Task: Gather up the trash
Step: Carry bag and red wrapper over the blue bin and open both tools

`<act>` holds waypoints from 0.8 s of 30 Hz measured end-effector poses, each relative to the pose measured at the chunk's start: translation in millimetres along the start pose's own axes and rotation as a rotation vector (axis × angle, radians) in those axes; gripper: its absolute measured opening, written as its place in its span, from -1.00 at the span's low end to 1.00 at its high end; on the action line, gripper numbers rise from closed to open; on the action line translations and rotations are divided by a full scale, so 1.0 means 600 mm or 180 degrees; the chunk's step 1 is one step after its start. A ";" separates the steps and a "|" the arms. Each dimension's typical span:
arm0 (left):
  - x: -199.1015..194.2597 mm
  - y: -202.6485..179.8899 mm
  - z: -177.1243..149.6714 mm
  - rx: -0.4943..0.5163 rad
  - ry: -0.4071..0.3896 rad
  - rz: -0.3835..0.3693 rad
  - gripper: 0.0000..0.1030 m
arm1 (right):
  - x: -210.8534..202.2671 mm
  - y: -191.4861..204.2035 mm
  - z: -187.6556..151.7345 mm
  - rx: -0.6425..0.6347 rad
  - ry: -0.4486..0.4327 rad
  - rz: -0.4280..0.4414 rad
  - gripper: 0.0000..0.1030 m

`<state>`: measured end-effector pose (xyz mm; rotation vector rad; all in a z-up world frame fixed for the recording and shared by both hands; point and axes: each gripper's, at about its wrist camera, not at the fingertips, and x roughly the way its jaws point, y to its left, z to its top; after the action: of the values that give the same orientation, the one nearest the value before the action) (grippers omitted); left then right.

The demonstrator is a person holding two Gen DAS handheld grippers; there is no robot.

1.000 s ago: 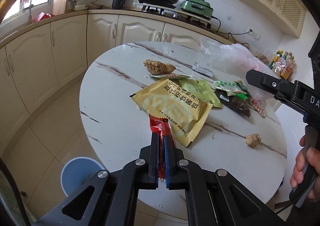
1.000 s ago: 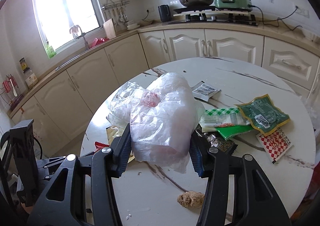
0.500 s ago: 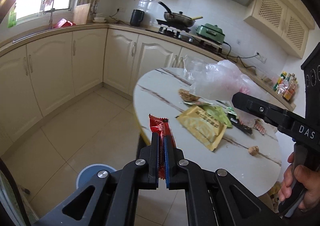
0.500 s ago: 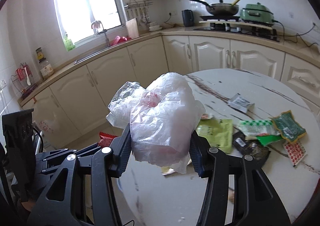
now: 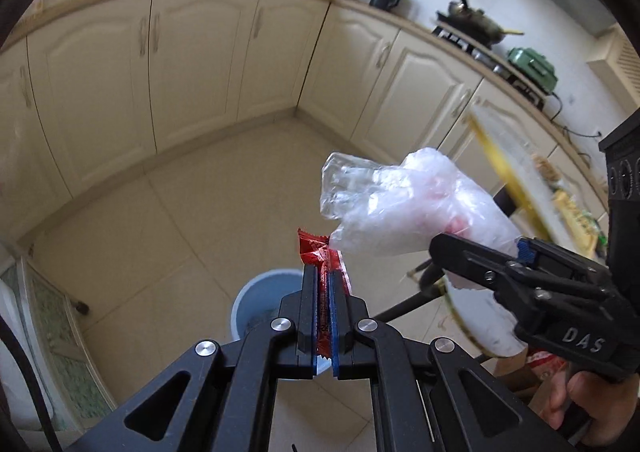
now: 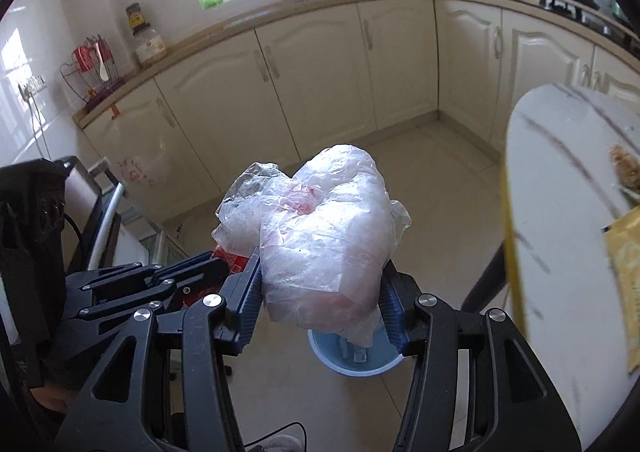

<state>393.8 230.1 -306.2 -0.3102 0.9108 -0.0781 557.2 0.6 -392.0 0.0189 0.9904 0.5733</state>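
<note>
My left gripper (image 5: 324, 276) is shut on a red snack wrapper (image 5: 320, 256) that sticks up between its jaws. Below it on the tiled floor stands a blue trash bin (image 5: 260, 300), partly hidden by the gripper. My right gripper (image 6: 320, 280) is shut on a crumpled clear plastic bag (image 6: 316, 236); the same bag (image 5: 404, 208) shows in the left wrist view, touching the wrapper's tip. The blue trash bin (image 6: 352, 356) sits just under the bag in the right wrist view. The left gripper (image 6: 224, 264) appears at the left there, close beside the right one.
The round marble table (image 6: 560, 220) with a yellow packet (image 6: 624, 276) and a brown lump (image 6: 624, 168) lies at the right edge. Cream cabinets (image 5: 192, 64) line the walls. A dark table leg (image 6: 484, 280) stands near the bin. A hand (image 5: 576, 404) holds the right gripper's handle.
Both grippers swung away from the table and down over the floor, each still holding its item. The blue bin now lies right below them and the table has slid to the right edge.
</note>
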 end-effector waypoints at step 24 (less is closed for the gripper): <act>0.353 0.123 0.045 -0.0423 0.0983 0.0106 -0.41 | 0.298 -0.153 -0.074 0.0470 0.0970 -0.0284 0.68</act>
<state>540.2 265.0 -474.6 -0.4135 1.2301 -0.0351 637.0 -5.5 -581.9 0.0188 1.3221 0.4271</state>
